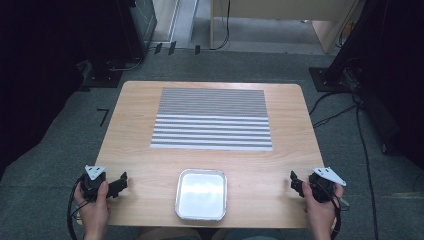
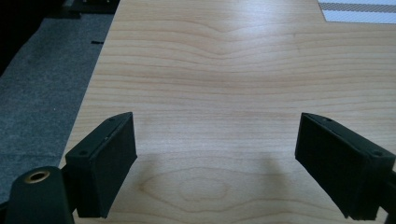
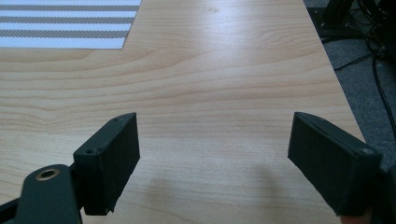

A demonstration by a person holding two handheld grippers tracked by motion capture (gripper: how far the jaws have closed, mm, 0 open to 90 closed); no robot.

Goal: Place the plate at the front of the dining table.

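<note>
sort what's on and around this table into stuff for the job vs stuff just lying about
For the job:
- metal tray, empty, at the near edge
- striped mat mid-table
- left claw and right claw, both open, holding nothing

Lying about:
- cables on the floor
- wooden furniture behind

From my seat, the grey-and-white striped woven mat (image 2: 357, 11) is cut to a corner by the top edge of the left gripper view, and to another corner (image 3: 65, 23) in the right gripper view. I see the person's forearms cropped by the high view's bottom edge. Beyond the light wooden table (image 1: 135, 130), the dark equipment at both sides is too dim to identify.
</note>
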